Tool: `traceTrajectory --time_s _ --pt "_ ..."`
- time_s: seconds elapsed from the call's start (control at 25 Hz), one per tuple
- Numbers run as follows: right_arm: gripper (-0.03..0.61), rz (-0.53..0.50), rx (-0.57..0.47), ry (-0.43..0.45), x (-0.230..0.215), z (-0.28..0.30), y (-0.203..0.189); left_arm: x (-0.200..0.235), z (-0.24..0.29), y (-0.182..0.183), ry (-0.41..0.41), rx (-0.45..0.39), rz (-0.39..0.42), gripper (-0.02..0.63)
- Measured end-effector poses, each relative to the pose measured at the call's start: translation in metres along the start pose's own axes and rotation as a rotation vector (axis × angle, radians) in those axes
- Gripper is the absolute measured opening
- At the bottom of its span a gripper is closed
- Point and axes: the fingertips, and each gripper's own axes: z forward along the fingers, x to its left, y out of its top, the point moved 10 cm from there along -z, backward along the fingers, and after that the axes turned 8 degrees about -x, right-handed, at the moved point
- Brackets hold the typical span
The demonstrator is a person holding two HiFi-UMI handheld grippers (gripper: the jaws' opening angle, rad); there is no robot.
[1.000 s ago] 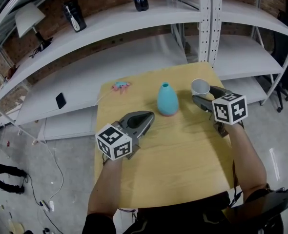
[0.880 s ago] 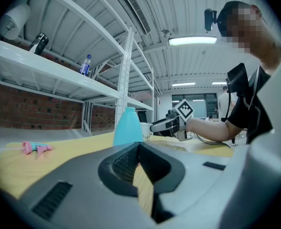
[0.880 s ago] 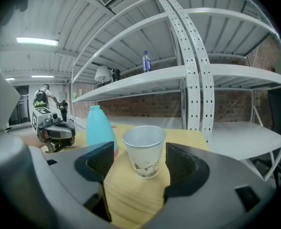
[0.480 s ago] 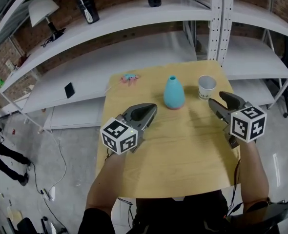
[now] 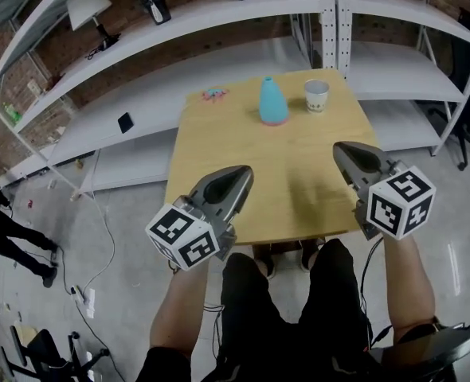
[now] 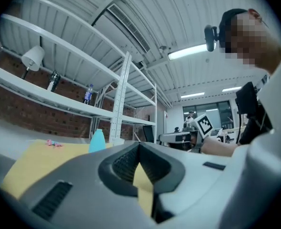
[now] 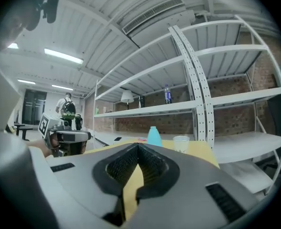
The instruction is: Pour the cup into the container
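Head view: left gripper [image 5: 241,172] and right gripper [image 5: 340,146] hover at the near edge of the table [image 5: 299,197]; the cup [image 5: 316,95] and blue container [image 5: 272,102] stand well ahead of their tips. Left gripper view: jaws together, empty. Right gripper view: jaws just closed on nothing, cup ahead.

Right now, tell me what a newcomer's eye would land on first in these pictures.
The left claw and the right claw, each with a black-and-white marker cube, fill the foreground of the head view. Both are shut and empty, the right one's jaws having just closed. Beyond them, near the far edge of the wooden table, a light blue vase stands beside a white paper cup, well clear of both claws.
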Motion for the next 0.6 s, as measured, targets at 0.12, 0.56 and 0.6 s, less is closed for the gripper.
traceTrajectory --time_s 0.12,0.56,0.6 --pt "0.002 -0.018 -0.006 0.025 0.040 -0.047 0.002 -0.058 -0.044 -0.002 0.045 -0.021 -0.016 0.002" --pt "0.002 -0.018 0.011 0.053 0.190 -0.246 -0.025 -0.273 -0.205 -0.016 0.113 0.015 -0.026 0.002" --pt "0.002 -0.019 0.015 0.054 0.204 -0.266 -0.027 -0.291 -0.217 -0.017 0.121 0.032 -0.029 0.002"
